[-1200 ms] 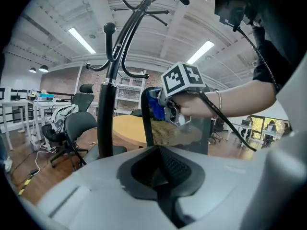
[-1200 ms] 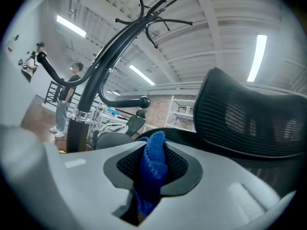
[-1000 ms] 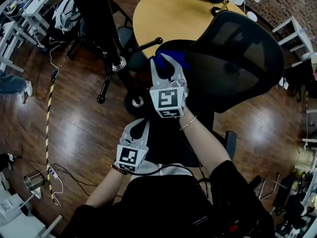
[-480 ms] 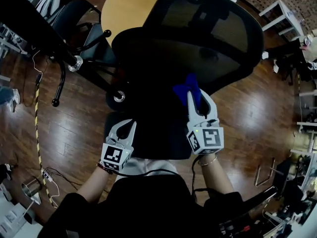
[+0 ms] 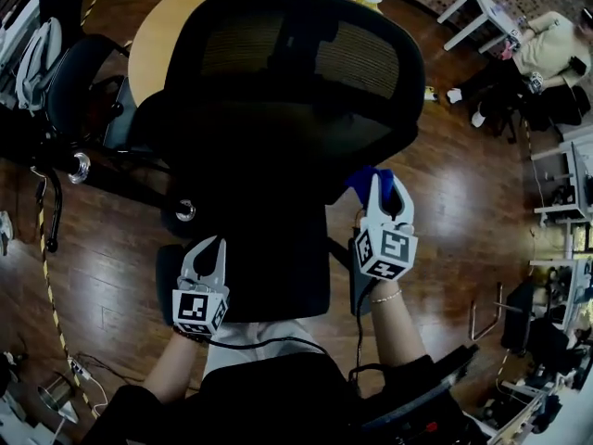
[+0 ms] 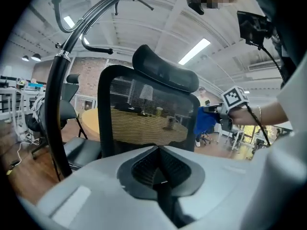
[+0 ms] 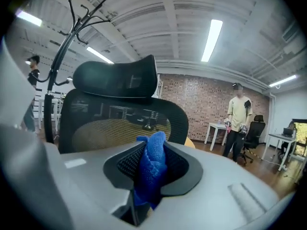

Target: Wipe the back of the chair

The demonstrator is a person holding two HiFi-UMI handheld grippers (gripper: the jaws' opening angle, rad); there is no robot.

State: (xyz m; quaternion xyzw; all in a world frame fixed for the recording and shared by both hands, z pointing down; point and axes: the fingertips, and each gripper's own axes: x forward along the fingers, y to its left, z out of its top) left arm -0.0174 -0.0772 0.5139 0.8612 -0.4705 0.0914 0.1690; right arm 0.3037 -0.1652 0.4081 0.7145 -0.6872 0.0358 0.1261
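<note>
Pinching a bunched blue cloth between jaws closed hard onto it, the right gripper hangs at the right edge of the office chair's black mesh backrest, low on the side facing the person. The left gripper sits nearer and to the left, well apart from the mesh, with its jaws together and nothing in them. To wipe well, the cloth should probably be laid against the frame and mesh with light, even pressure. It should then be drawn across in overlapping passes from the headrest downward, so loosened dust goes down onto parts not yet wiped. Only a small tuft stands proud of the jaws, so tilting the gripper to lead with that tuft would keep hard plastic off the mesh. The chair likely swivels, so the idle left gripper could brace the left edge of the back. Beyond the chair stands a round wooden table, seen through the mesh. Whether the cloth touches the backrest cannot be told from any view. From the head view the lower back, the seat and the person's dark clothing merge into one black mass, and the chair's base is hidden.
</note>
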